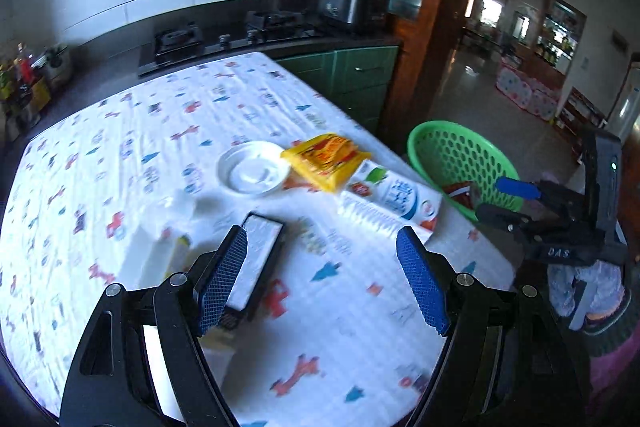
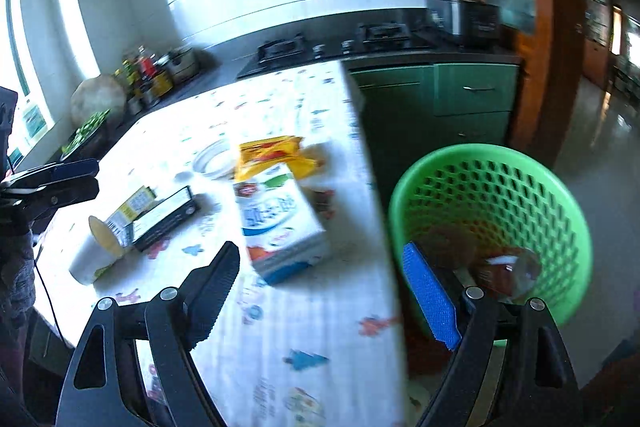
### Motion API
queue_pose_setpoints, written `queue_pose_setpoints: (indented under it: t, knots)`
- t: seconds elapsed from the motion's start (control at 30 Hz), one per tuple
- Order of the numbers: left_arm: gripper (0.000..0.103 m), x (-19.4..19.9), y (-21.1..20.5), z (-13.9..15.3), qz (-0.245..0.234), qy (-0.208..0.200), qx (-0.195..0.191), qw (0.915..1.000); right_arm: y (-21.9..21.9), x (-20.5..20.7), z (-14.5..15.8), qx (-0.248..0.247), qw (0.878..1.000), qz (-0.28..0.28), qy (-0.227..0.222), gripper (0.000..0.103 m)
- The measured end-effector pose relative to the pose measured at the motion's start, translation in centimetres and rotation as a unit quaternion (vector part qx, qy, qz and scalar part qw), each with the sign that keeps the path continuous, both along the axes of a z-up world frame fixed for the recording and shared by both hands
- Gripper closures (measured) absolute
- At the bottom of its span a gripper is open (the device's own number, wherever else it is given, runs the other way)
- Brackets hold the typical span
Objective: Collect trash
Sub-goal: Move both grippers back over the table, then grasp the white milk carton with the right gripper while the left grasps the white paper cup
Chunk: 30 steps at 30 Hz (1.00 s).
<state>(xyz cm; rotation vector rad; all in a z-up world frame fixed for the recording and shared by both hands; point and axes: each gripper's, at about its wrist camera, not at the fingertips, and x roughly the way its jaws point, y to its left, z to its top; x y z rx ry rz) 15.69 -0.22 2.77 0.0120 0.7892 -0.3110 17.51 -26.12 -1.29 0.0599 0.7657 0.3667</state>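
a kitchen table (image 1: pixel 120 155) covered in a white cloth with small coloured prints holds several pieces of trash. the left gripper (image 1: pixel 322 279) hovers over the near part of the table, its blue-padded fingers spread wide and holding nothing. just beyond its left finger lies a flat black box (image 1: pixel 260 251) with a white face, and beside that a white cup (image 2: pixel 94 251) lies tipped on its side. farther back sits a white lid (image 1: pixel 254 169), touching a yellow wrapper (image 1: pixel 326 161), and next to the wrapper lies a white and blue carton (image 1: pixel 394 201) near the table's right edge. a green basket (image 2: pixel 560 187) stands on the floor just beside that edge, with a brown wrapper (image 2: pixel 506 271) already inside. the right gripper (image 2: pixel 324 291) is at the table edge by the basket, fingers wide apart and empty.
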Motion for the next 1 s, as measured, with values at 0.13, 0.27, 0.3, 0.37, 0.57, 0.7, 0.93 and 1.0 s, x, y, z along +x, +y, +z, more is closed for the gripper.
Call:
queue_pose_setpoints:
  t: [0.13, 0.27, 0.3, 0.37, 0.57, 0.7, 0.93, 1.0]
  knots:
    - [0.023, -1.7, 3.1, -0.3, 0.024, 0.004, 0.002, 0.9997, 2.8, 1.3, -0.1, -0.017, 0.999, 0.031, 0.004, 0.02]
    - [0.023, -2.9, 6.2, -1.1, 0.046, 0.009, 0.004, 0.9989, 4.9, 3.0, -0.7, -0.035, 0.998, 0.057, 0.011, 0.019]
    - [0.023, -3.2, 6.8, -1.2, 0.05, 0.009, 0.005, 0.9987, 5.2, 3.4, -0.9, -0.038, 0.997, 0.061, 0.015, 0.019]
    - [0.023, -3.9, 8.1, -1.7, 0.057, 0.011, 0.006, 0.9983, 6.0, 4.4, -1.4, -0.048, 0.996, 0.071, 0.023, 0.019]
    - [0.02, -5.0, 10.5, -2.9, 0.065, 0.022, 0.018, 0.9975, 7.5, 6.8, -2.9, -0.081, 0.992, 0.092, 0.039, 0.019]
    - [0.018, -4.7, 11.0, -3.8, 0.057, 0.035, 0.027, 0.9974, 8.5, 8.1, -3.9, -0.1, 0.988, 0.106, 0.051, 0.018]
    - [0.018, -4.0, 9.7, -5.3, 0.018, 0.047, 0.05, 0.9975, 9.3, 9.3, -5.4, -0.12, 0.984, 0.116, 0.068, 0.018]
    - [0.018, -3.6, 9.5, -5.7, 0.014, 0.053, 0.051, 0.9972, 9.4, 9.5, -5.7, -0.123, 0.983, 0.117, 0.071, 0.018]
